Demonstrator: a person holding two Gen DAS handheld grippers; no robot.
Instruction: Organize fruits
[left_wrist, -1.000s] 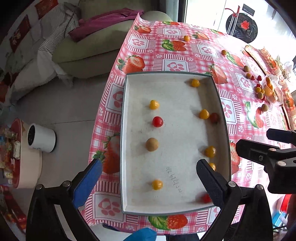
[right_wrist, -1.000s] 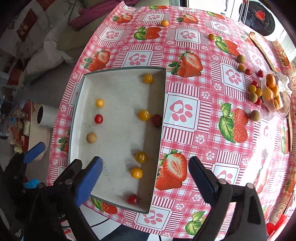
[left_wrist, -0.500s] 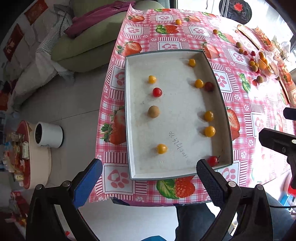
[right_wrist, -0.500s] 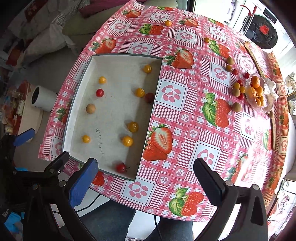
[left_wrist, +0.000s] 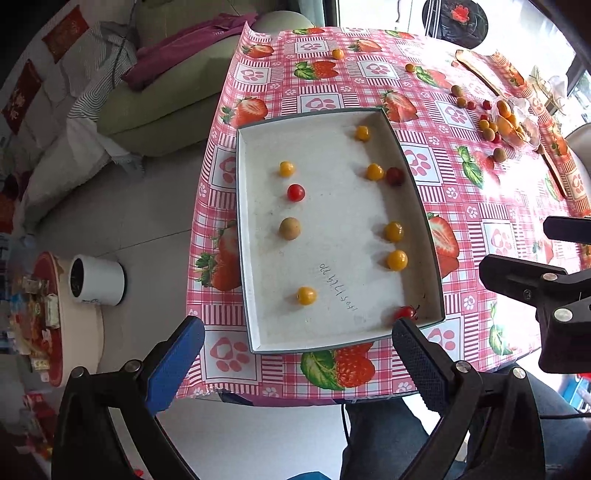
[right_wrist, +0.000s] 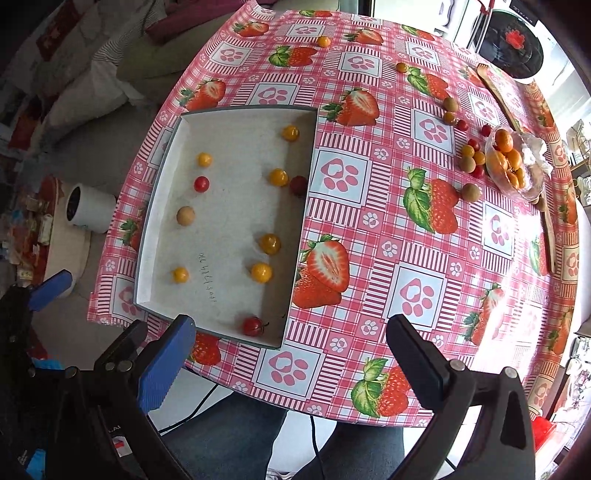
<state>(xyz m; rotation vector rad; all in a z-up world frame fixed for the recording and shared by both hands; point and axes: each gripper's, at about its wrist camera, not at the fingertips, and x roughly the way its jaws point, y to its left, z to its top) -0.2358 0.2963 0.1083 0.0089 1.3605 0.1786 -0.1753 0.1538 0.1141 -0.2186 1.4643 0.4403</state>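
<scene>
Here both the left claw (left_wrist: 297, 349) and the right claw (right_wrist: 290, 341) hang spread and empty at the near desk edge, and the loose small round fruits (right_wrist: 471, 157) lie far right, nearer the right claw, while the shallow grey rectangular tray (right_wrist: 308, 184) lies left.

Handwritten digits on the tray (left_wrist: 246, 236) floor, upside down and too unclear to read
</scene>
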